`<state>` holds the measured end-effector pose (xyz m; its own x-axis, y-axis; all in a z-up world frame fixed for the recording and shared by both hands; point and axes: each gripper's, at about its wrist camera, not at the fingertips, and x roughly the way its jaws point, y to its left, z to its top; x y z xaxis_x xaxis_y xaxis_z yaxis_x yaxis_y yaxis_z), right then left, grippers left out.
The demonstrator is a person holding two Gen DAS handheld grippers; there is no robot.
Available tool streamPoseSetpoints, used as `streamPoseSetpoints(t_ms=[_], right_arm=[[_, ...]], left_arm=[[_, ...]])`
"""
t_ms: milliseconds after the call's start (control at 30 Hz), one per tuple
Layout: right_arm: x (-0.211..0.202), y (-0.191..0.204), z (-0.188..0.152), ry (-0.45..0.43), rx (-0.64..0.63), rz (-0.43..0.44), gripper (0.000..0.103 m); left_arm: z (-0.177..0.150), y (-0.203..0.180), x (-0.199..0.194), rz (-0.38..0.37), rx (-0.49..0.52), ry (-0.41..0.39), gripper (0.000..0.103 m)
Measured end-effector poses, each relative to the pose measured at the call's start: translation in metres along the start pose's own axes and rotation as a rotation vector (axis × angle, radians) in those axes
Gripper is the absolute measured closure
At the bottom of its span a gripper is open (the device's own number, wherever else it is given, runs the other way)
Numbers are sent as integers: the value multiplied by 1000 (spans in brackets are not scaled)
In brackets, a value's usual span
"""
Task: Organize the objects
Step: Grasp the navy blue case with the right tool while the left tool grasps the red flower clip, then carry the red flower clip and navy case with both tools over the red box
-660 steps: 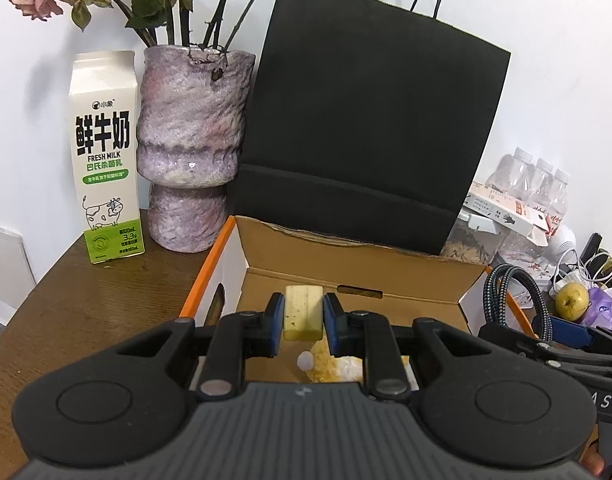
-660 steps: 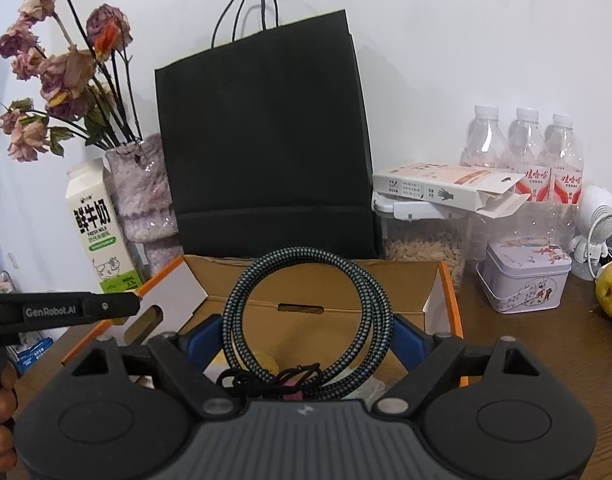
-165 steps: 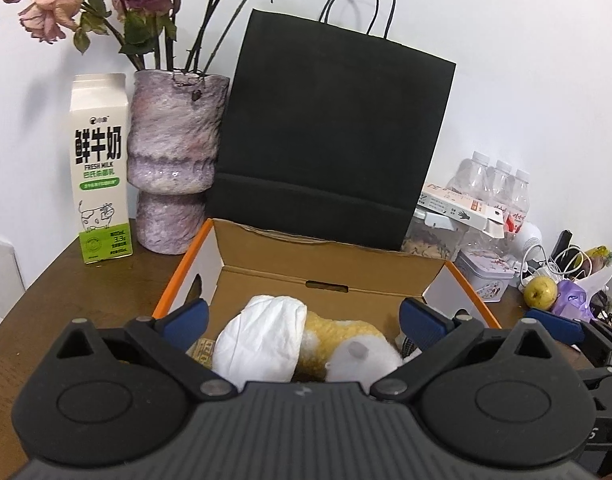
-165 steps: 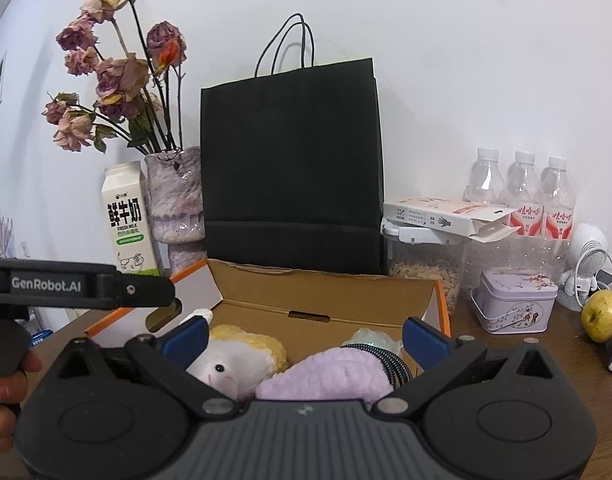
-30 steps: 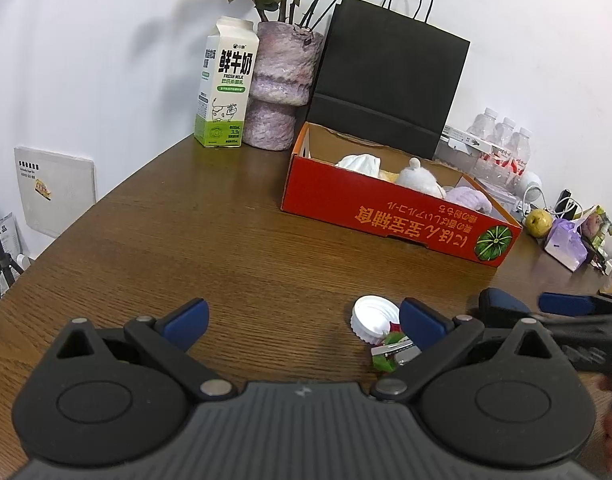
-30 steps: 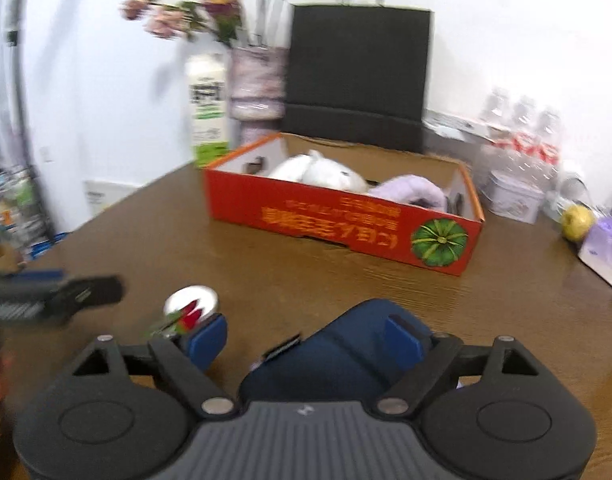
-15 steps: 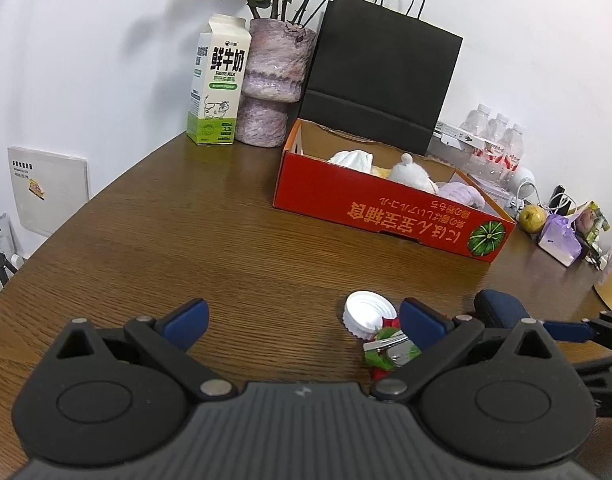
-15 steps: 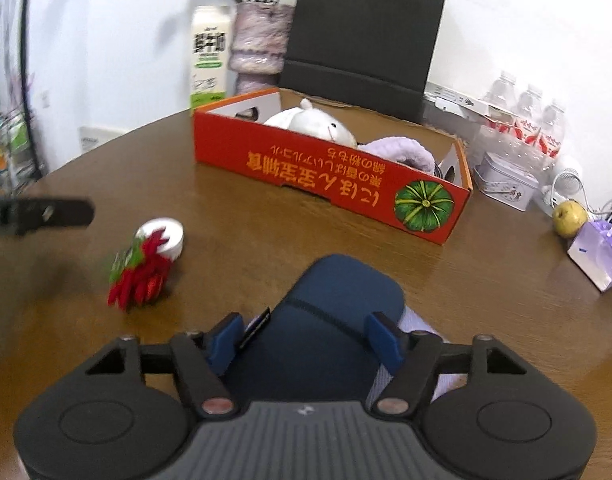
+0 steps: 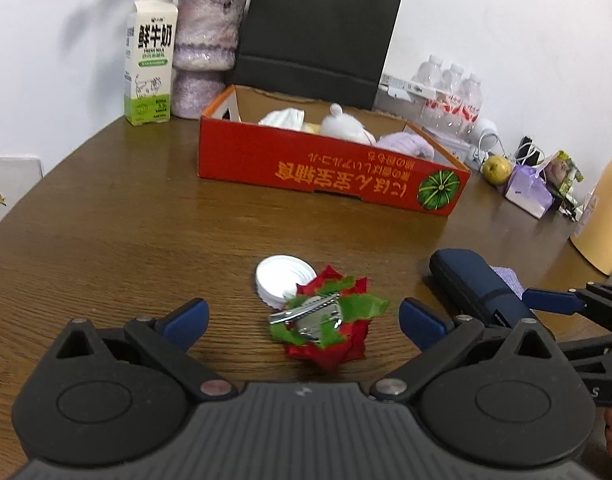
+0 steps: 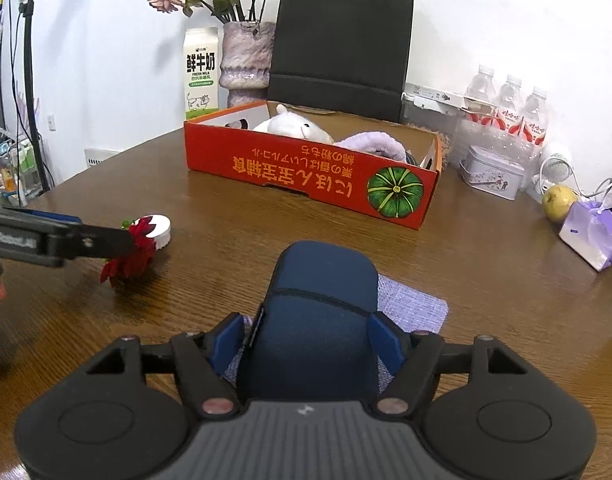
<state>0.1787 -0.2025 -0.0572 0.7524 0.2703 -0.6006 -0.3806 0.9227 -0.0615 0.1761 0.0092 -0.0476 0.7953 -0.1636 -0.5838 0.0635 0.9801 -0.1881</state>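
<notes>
A red cardboard box [image 9: 326, 168] [image 10: 306, 172] at the back of the table holds a white plush toy [image 10: 289, 126], a white cloth [image 9: 283, 117] and a purple cloth [image 10: 372, 146]. My left gripper [image 9: 303, 320] is open around a red and green flower hair clip [image 9: 326, 328], which lies on the table beside a white lid [image 9: 277, 276]. My right gripper [image 10: 310, 338] has its jaws on both sides of a navy blue case [image 10: 318, 312] that lies on a lilac cloth [image 10: 414, 306].
A milk carton [image 9: 149, 60], a purple vase [image 9: 205, 52] and a black paper bag [image 9: 314, 32] stand behind the box. Water bottles [image 10: 506, 116], a tin [image 10: 492, 172], a pear [image 10: 558, 202] and a purple packet [image 10: 590, 232] crowd the right side.
Both grippers came down and forward. The left one now has the hair clip between its open fingers. The right gripper's jaws have narrowed onto the navy case.
</notes>
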Motion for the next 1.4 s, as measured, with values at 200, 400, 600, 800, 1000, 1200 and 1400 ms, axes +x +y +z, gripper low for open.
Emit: streamPoseSetpoints(t_ms=[200,400,600,800,1000,1200,1400], right_arm=[[2,-4,-5,-22,12,5,32],[2,-6,-9,-46,30,14,31],[2,-8,-11,-56,41,21,30],[2,-7,-12,-62,44,21,29],[2,-6,-12,-65,49,17,30],[0,-7,-12,-79,64,-10,29],[5,-8,-8,-75,118,-35,27]], left_arm=[[-1,-6,10,16,-6,34,0],[-1,-13,18,45,-2,50,1],[-1,-18,20,49,5,56,10],[-2,-22,20,52,11,55,27],[-3,-17,15,44,-19,37,47],[-1,-11,5,39,-47,-13,49],[0,-9,-3,41,-52,-48,49]])
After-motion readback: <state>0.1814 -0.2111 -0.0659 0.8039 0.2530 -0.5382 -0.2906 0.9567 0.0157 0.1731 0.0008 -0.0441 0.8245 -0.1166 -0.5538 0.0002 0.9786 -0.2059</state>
